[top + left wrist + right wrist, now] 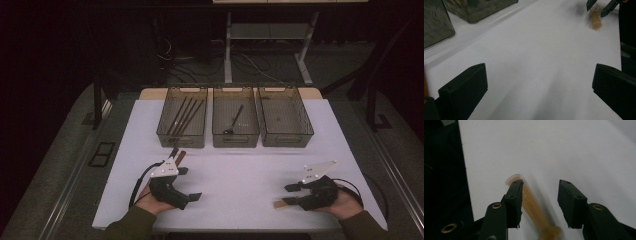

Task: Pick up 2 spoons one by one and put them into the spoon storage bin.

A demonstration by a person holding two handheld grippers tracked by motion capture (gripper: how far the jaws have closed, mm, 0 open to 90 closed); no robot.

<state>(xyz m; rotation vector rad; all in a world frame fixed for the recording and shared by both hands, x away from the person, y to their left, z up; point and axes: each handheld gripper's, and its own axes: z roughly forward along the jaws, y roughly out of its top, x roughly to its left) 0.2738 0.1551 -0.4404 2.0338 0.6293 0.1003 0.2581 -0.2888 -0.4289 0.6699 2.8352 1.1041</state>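
Amber translucent handle (531, 207), open right tongs (540, 202)

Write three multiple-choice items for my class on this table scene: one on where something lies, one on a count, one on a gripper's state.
1. Where does the dark spoon lie?
A. middle bin
B. left bin
C. bare table

2. How many bins stand in the row?
A. two
B. three
C. four

3. How do the right gripper's jaws stand?
A. shut on the amber piece
B. shut on nothing
C. open

Answers: 1 A, it rests inside the middle bin; 2 B, three stand side by side; 3 C, a gap parts the jaws, with the amber piece on the table beneath them.
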